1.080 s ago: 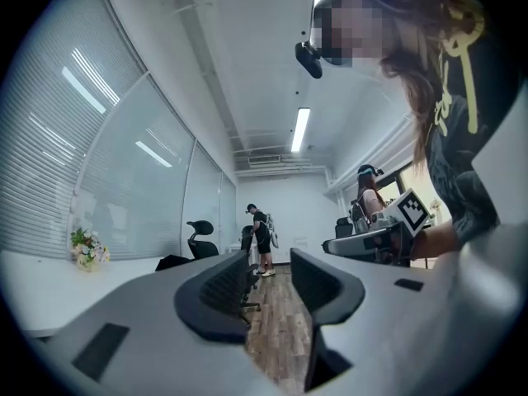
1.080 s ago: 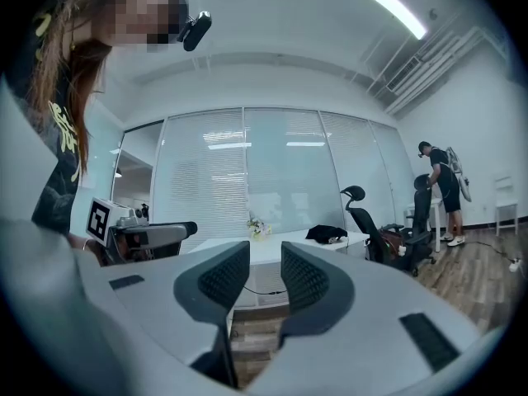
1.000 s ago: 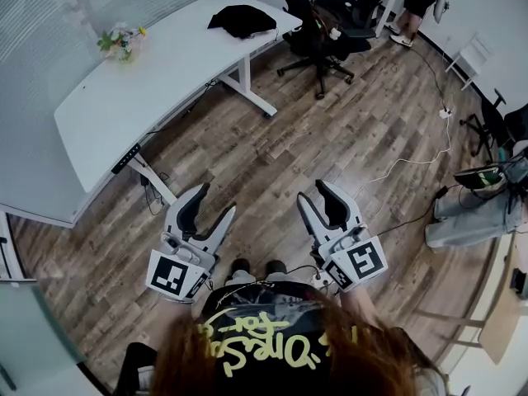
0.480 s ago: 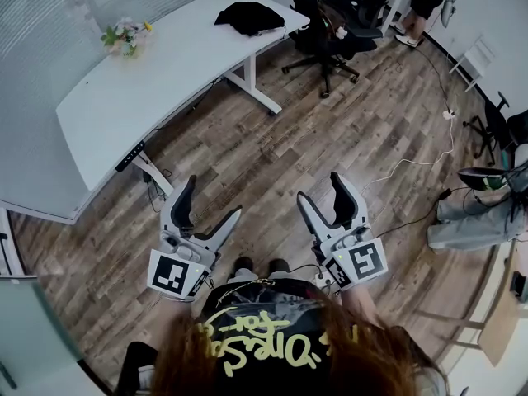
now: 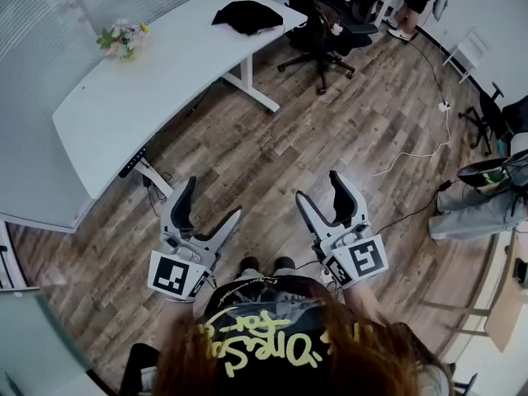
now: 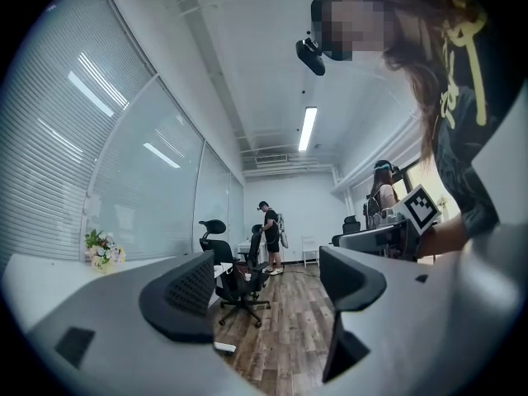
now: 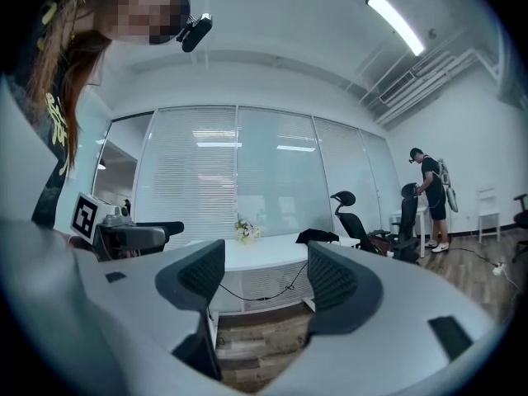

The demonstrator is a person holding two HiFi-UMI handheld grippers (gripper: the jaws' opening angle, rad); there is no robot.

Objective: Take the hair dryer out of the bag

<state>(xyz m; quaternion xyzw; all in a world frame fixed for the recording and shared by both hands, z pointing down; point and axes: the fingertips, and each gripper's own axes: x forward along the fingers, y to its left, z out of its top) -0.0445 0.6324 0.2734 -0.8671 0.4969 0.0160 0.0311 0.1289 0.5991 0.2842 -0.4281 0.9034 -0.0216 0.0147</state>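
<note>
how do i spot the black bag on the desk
Find the white desk beside the glass wall. The black bag lies at its far end, nearest the office chairs. It alone is dark and slumped; the flowers are pale.

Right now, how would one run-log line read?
left gripper: jaws just opened, empty | right gripper: jaws just opened, empty | black bag: on desk, untouched

Wood-plank floor (image 5: pixel 330 130), smooth matt desk top (image 5: pixel 148 89), black cloth bag (image 5: pixel 246 15), matt grey plastic left claw (image 5: pixel 210 198) and right claw (image 5: pixel 319 186)
</note>
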